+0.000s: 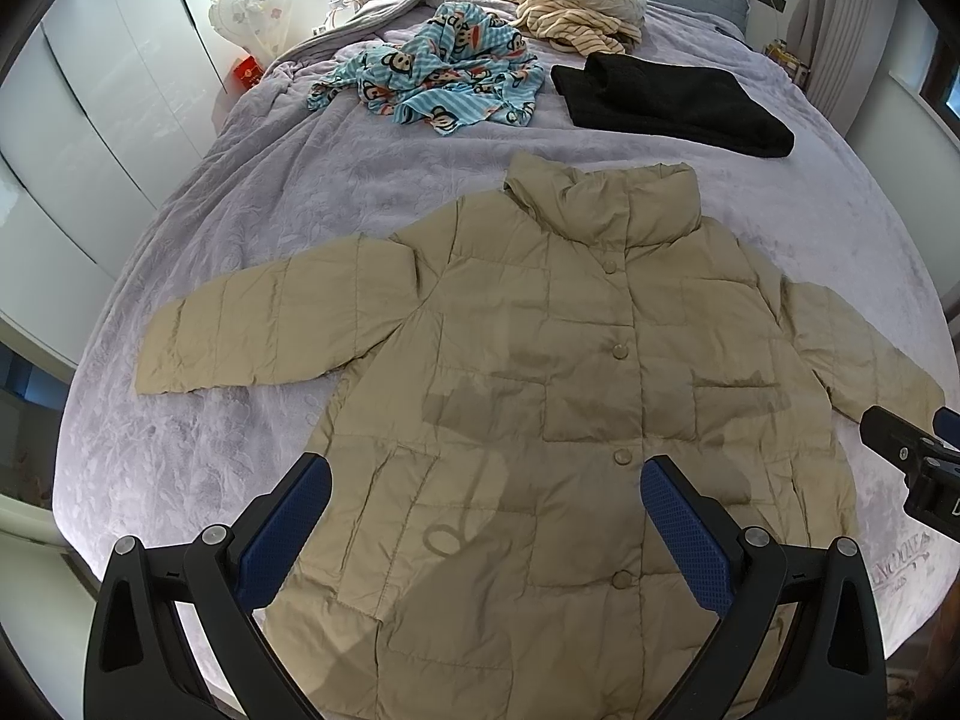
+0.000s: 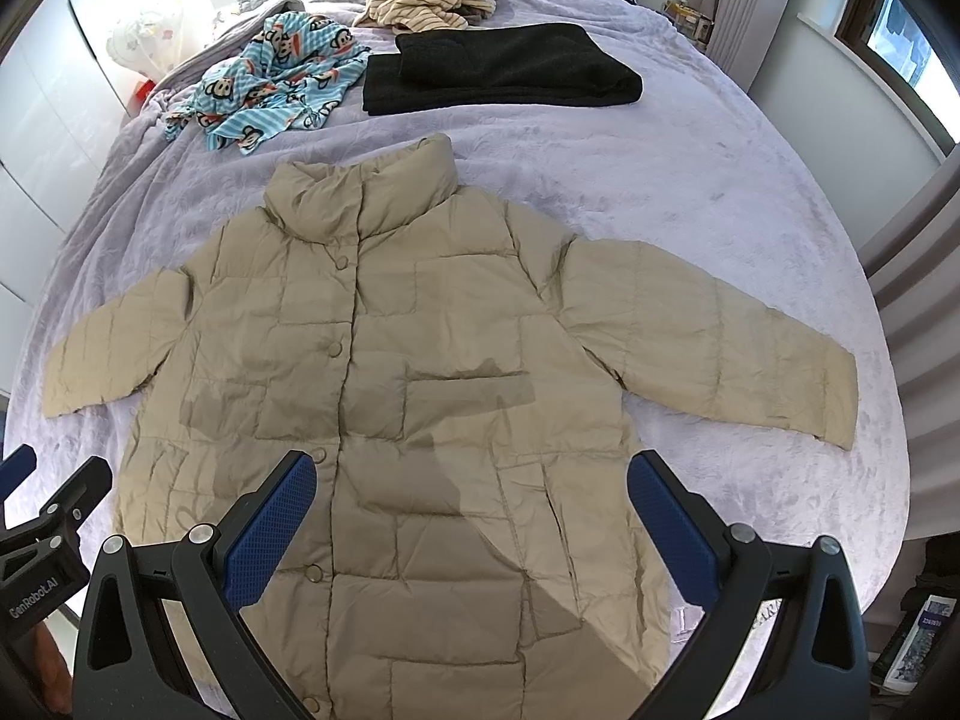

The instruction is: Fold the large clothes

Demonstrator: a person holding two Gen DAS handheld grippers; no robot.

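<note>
I read "GenRobot.AI" in white on the black body of the left gripper (image 2: 36,591), seen at the lower left of my right wrist view. The lilac bedspread (image 1: 780,228) carries pale embroidered lettering near its front edge (image 1: 900,555), too faint for me to spell out. The monkey-print cloth (image 1: 444,78) shows letters I cannot make out.

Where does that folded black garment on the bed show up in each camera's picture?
Left wrist view: the folded black garment lies upper right, beyond the beige puffer jacket collar.
Right wrist view: it lies top centre, just above the collar.
Shared landmark: the blue monkey-print cloth sits immediately to its left in both.
</note>
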